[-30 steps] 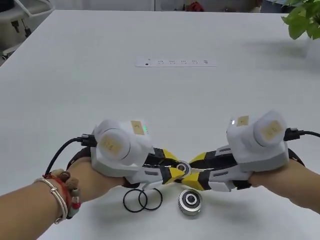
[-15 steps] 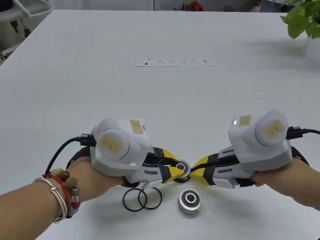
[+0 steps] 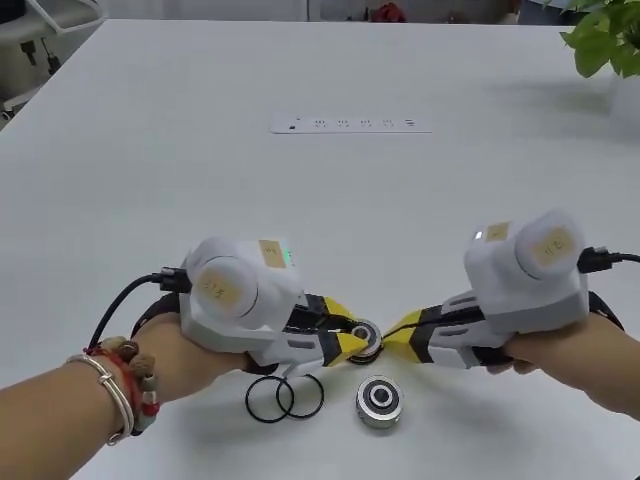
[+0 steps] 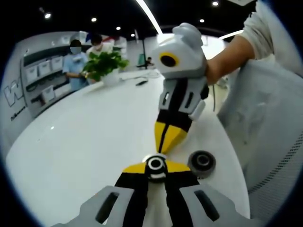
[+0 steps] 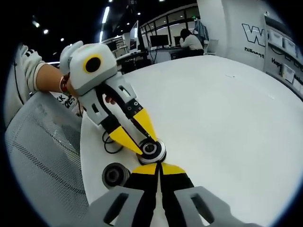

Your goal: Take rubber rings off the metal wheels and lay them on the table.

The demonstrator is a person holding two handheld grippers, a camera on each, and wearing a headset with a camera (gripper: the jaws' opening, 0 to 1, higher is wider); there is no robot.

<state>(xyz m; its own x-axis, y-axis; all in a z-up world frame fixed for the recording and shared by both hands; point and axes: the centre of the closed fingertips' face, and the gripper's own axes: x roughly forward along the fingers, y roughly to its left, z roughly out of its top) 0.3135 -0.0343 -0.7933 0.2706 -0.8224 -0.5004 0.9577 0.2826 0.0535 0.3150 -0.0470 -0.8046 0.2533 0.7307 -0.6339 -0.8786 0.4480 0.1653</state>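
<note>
Yellow jaw tips of the left gripper are clamped on a small metal wheel, one jaw on each side of it, near the front edge of the white table. Opposite to it, the right gripper has its two jaws pressed together, and their point lies right against the rim of this wheel. If they pinch a ring there, I cannot tell. Just below the grippers in the head view, a second wheel lies flat on the table. Beside it, to the left, two black rubber rings lie on the table, overlapping each other. Far back on the table is a white power strip, and a green plant stands at the far right corner.
</note>
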